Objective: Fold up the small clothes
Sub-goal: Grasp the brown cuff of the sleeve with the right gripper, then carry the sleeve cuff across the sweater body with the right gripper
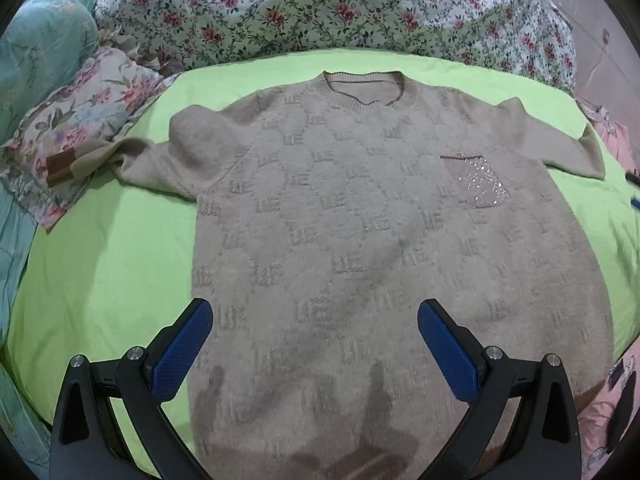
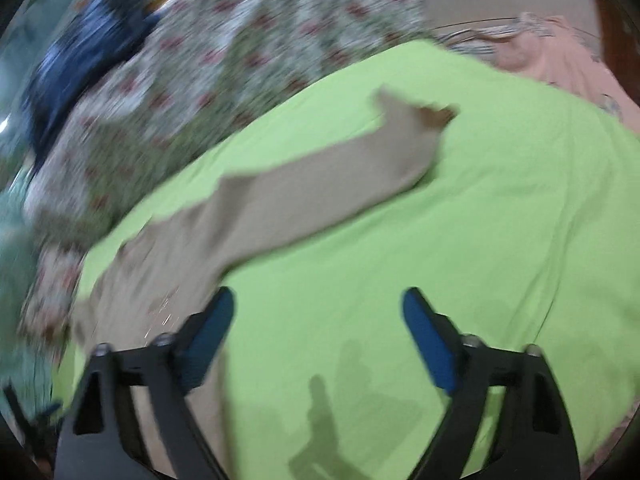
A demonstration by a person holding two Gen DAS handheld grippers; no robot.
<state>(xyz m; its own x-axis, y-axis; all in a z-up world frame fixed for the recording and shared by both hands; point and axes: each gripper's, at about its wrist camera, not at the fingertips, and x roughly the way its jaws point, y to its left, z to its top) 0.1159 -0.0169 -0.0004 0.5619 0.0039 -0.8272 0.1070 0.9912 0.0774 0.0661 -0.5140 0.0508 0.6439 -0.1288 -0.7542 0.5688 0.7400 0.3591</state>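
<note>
Beige knit sweater (image 1: 360,220) lies front-up and flat on the green sheet (image 1: 100,280), filling the centre of the left wrist view, collar toward the top, glittery pocket (image 1: 476,182) right of centre. Spread like this, both sleeves and the hem are reachable, a sensible start for a fold; no fold made yet, by my reading.

Left gripper (image 1: 316,322) hangs over the lower body of the sweater, bottom centre of frame, fingers wide apart, nothing between them. Likely lined up on the hem or lower side.

Right wrist view is blurred. Right gripper (image 2: 318,314) is at bottom centre over bare green sheet, fingers apart and empty. One sweater sleeve (image 2: 320,184) stretches from lower left toward upper centre, cuff end free; the left finger sits just beside the sweater's edge. Probably heading for that sleeve, to bring it in over the body.

Floral bedding (image 1: 320,8) is bunched along the top of the left view, off the working area.
</note>
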